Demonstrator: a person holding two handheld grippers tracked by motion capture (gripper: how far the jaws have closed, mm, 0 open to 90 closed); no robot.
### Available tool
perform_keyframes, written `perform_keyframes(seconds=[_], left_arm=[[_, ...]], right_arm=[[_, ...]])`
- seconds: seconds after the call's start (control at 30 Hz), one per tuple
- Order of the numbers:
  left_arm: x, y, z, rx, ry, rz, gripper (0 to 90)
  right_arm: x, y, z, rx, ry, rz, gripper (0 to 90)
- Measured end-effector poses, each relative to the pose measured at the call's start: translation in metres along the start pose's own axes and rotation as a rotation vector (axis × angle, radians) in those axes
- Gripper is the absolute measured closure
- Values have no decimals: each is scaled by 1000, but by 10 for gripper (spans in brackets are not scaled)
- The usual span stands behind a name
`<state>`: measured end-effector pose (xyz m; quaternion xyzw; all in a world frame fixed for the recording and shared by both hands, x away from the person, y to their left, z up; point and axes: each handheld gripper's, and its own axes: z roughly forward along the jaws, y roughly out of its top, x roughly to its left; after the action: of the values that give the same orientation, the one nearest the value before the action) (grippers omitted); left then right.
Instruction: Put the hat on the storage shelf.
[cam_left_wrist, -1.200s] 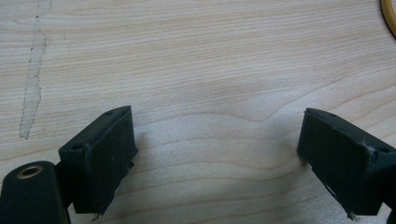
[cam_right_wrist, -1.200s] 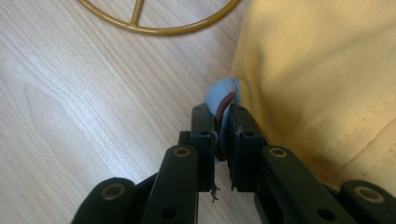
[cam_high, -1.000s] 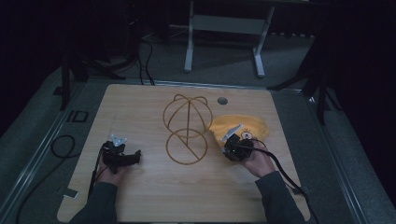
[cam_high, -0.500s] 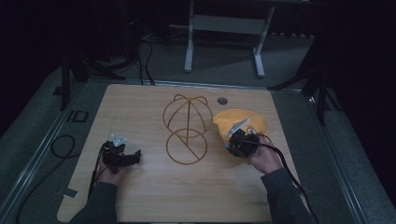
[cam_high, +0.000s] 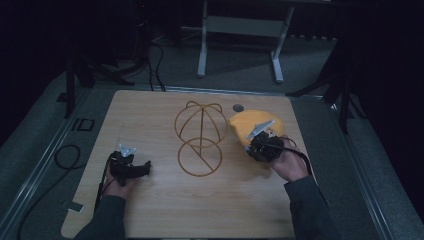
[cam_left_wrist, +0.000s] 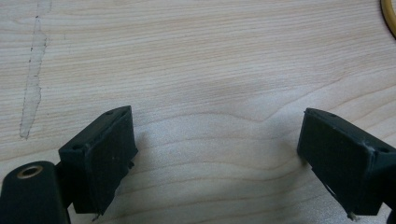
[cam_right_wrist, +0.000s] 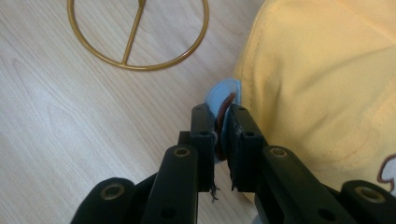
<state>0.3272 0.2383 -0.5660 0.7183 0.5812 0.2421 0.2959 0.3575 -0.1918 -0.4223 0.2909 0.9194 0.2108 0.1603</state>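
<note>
Pinching the brim (cam_right_wrist: 225, 93) of the yellow cap (cam_right_wrist: 327, 74) with the right tongs (cam_right_wrist: 219, 114), closed narrow on the pale blue underside and brown edging, biting right at the rim rather than deep. Finding that cap lying at the right of the counter (cam_high: 150, 215), just beside the gold wire hat stand (cam_high: 200, 135) and seemingly not touching it. Resting the left tongs (cam_left_wrist: 215, 140) low over bare wood at the left, spread wide and holding nothing. Judging the step in hand as lifting the cap toward the stand's dome. Doing it well probably means taking a deeper bite on the brim first, guarding against slipping on so thin a hold. Then lifting slowly, carrying the crown clear above the wire top, centring over the dome and lowering straight. Possibly bringing the left tongs across for steadying the stand's base ring, guarding against tipping of so light a frame.
</note>
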Motion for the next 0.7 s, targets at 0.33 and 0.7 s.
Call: perform_keyframes(seconds=[0.33, 0.7], left_arm=[[0, 0, 0, 0, 0, 0, 115], [0, 0, 0, 1, 0, 1, 115]], right_arm=[[-10, 2, -20, -26, -33, 12, 822], [-16, 6, -35, -32, -57, 3, 822]])
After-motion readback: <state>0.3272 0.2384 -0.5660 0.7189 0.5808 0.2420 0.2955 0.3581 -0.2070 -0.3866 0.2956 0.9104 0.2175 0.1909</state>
